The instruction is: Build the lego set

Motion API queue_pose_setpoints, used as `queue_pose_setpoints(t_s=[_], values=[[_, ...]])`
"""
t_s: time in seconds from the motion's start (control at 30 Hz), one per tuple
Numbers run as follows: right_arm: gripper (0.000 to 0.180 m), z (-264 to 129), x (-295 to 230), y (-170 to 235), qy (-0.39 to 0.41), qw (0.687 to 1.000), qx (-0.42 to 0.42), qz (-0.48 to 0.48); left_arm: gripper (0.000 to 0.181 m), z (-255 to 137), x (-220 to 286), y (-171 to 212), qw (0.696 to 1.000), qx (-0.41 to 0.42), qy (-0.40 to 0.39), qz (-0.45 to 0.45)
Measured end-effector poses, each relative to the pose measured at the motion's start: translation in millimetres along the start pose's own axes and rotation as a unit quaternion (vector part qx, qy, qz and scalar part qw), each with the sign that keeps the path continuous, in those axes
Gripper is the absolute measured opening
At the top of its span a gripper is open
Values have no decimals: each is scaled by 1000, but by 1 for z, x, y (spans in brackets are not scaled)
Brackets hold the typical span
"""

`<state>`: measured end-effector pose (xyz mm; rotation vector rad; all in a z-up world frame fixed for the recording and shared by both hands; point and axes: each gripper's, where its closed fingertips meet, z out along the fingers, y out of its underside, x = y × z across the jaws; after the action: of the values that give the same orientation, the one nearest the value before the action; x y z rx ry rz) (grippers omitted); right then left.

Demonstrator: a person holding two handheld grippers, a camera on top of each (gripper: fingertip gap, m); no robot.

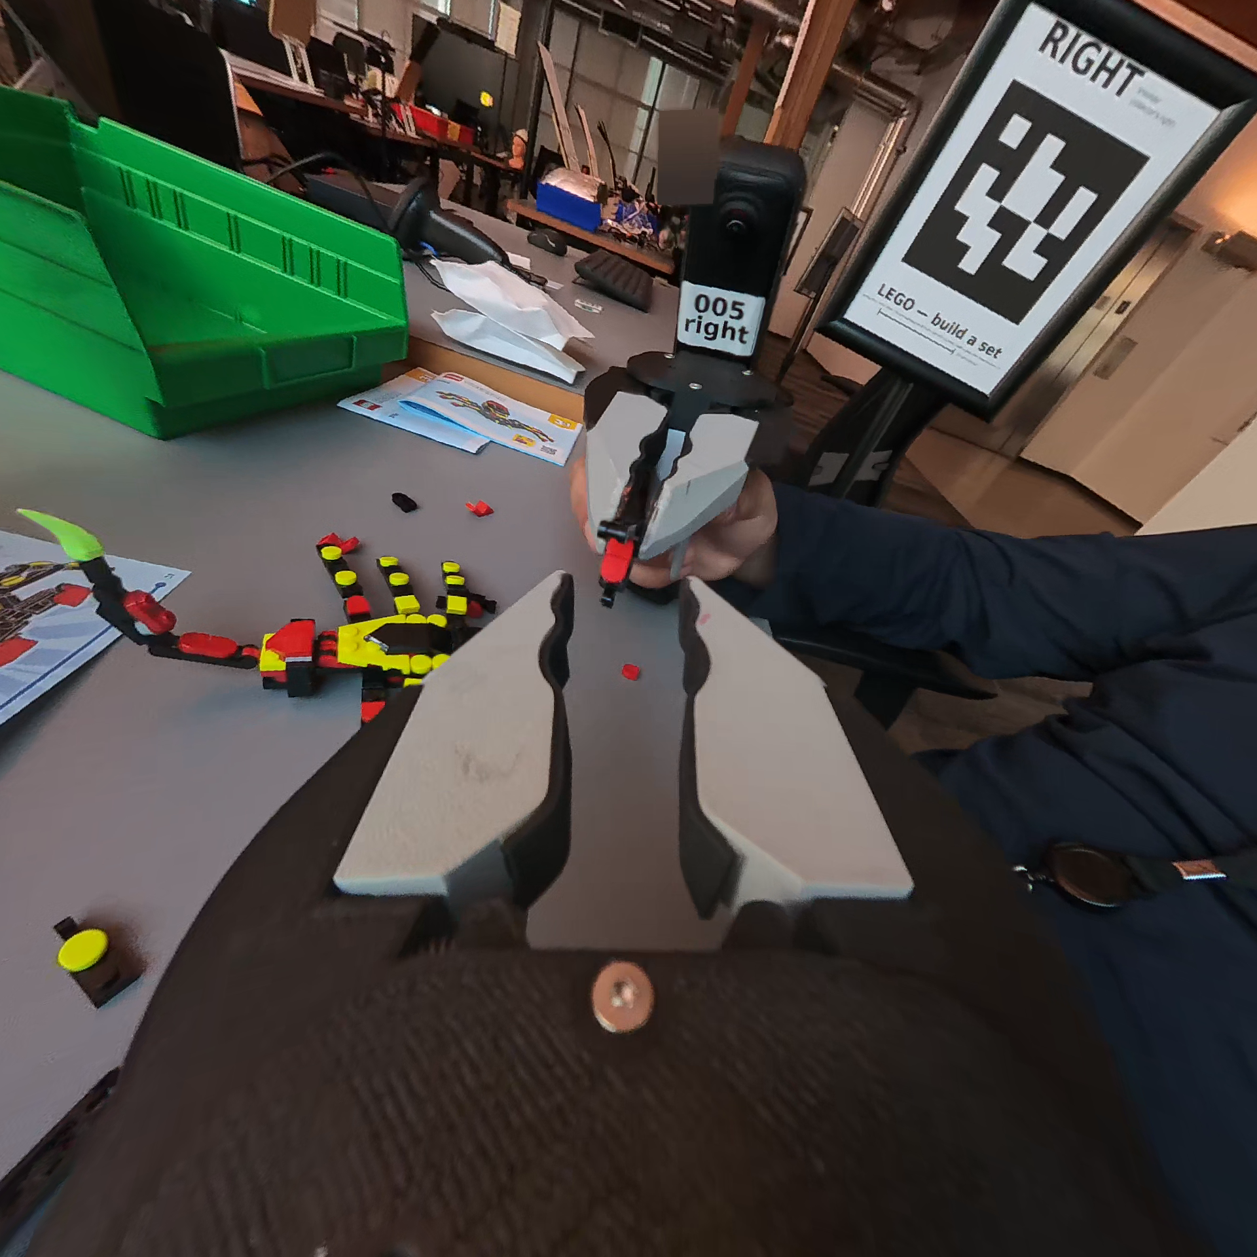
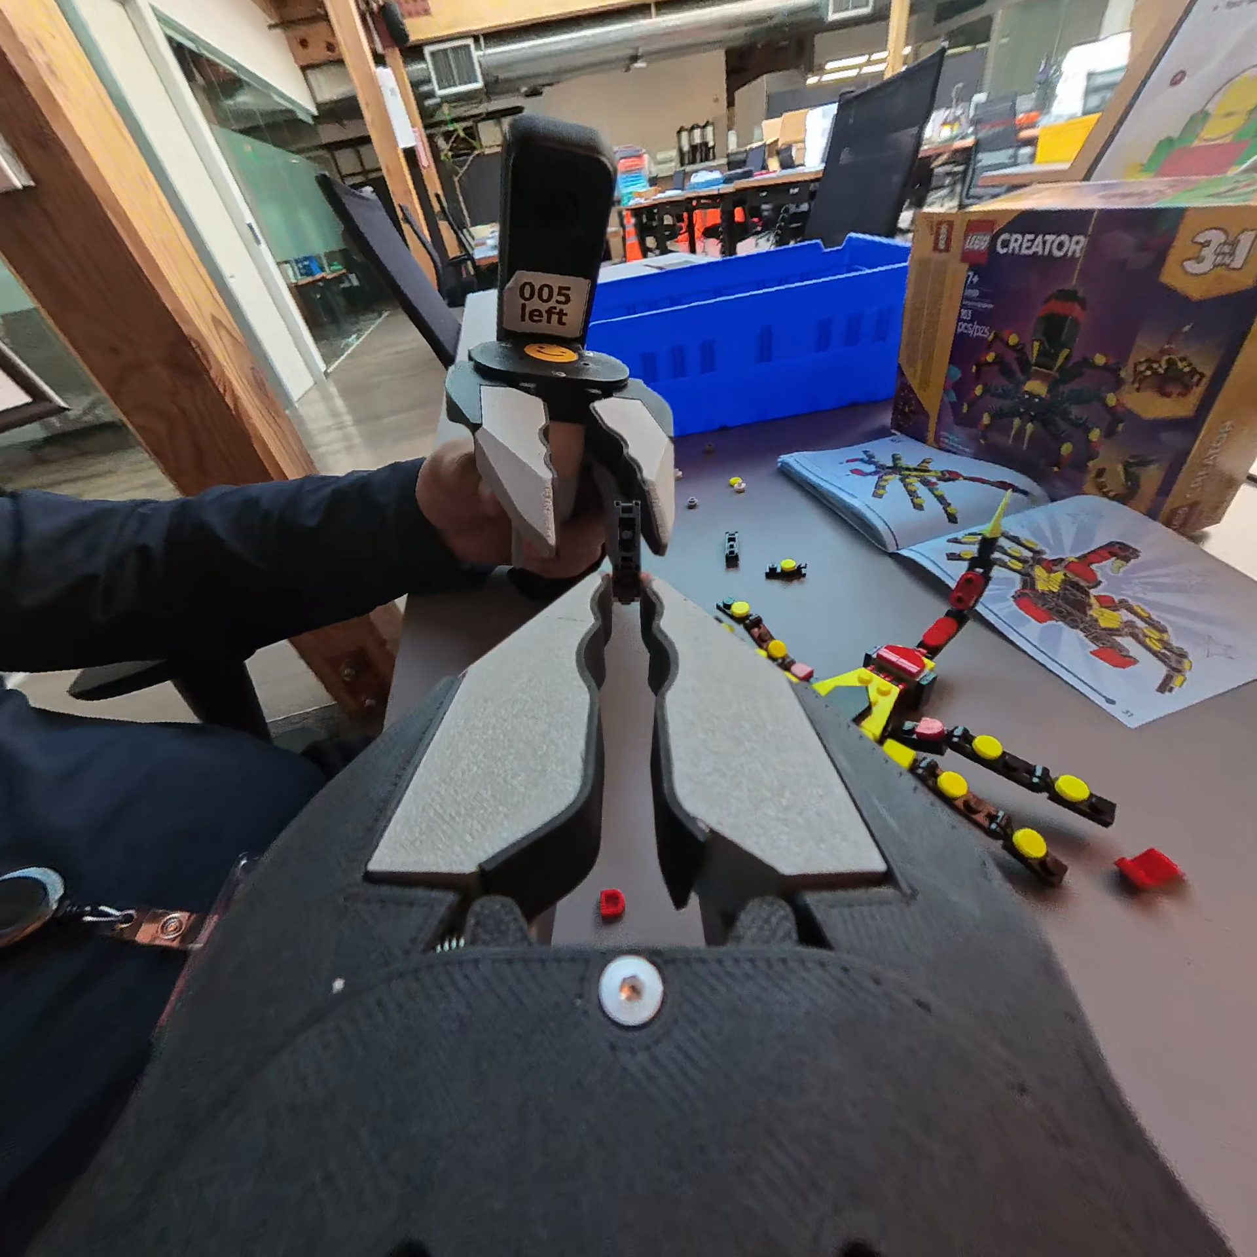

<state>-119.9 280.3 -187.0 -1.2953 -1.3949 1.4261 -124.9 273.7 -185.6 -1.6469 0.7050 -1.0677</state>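
In the left wrist view, my left hand-held gripper (image 1: 626, 598) is released and empty above the counter (image 1: 204, 782), facing my right hand-held gripper (image 1: 622, 551), clenched on a small black-and-red leg piece (image 1: 615, 561). The scorpion model (image 1: 354, 646) lies left.

In the right wrist view, my right hand-held gripper (image 2: 624, 592) pinches that piece's tip (image 2: 624, 586). It looks light, stiff and easily snapped apart; I'd grip its black bar.

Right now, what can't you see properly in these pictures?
1. Scorpion model: left wrist view, one end is hidden behind the left claw.
2. Held black-and-red piece: right wrist view, the right claw covers part of it.
3. Open booklet: left wrist view, cut off by the left edge.
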Motion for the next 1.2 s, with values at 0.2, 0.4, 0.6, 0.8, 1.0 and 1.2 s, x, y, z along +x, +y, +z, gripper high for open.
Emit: queue_pose_setpoints(t_s=[0.2,0.4,0.6,0.8,1.0,1.2], values=[[4,6,-8,15,-52,996,-57,42,27,6,5,7,1000,-21,16,-7],[4,5,-19,23,-99,988,-87,75,6,9,12,16,998,-50,39,-23],[4,5,-20,24,-103,988,-91,72,5,9,13,19,998,-61,32,-4],[4,4,-16,20,-98,989,-77,77,5,7,9,17,998,-55,22,-4],[4,4,-13,21,-91,990,-78,78,5,6,6,17,998,-59,11,2],[4,4,-11,16,-97,988,-63,102,5,5,5,15,999,-49,13,-10]])
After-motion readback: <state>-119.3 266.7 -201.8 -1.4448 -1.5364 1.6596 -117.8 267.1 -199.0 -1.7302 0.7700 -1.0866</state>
